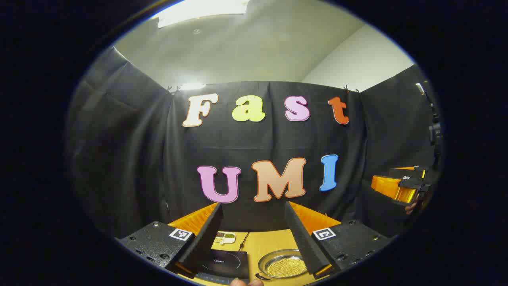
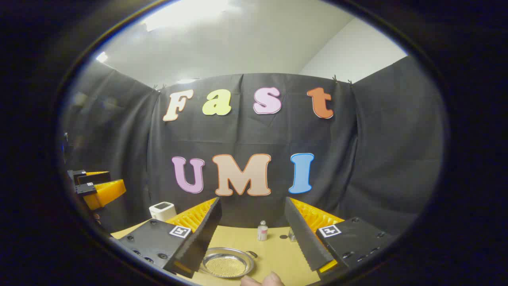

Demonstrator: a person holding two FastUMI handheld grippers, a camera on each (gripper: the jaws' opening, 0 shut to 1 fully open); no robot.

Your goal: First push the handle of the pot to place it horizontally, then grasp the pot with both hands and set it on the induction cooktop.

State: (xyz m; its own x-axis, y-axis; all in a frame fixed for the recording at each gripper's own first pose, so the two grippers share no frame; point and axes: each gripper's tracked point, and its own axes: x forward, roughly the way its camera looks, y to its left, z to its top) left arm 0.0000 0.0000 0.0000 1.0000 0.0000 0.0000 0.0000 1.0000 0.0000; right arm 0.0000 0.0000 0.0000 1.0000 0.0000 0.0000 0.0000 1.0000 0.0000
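Left gripper (image 1: 253,238) fingers spread wide above table (image 1: 266,242); cooktop (image 1: 224,264) beside pot (image 1: 282,264); right gripper (image 1: 401,186) far right.

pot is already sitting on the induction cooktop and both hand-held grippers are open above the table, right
Not quite: the pot sits on the table beside the induction cooktop, not on it, as the left gripper view shows. Both hand-held grippers are open above the table.

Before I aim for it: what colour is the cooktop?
Black cooktop, best in the left gripper view.
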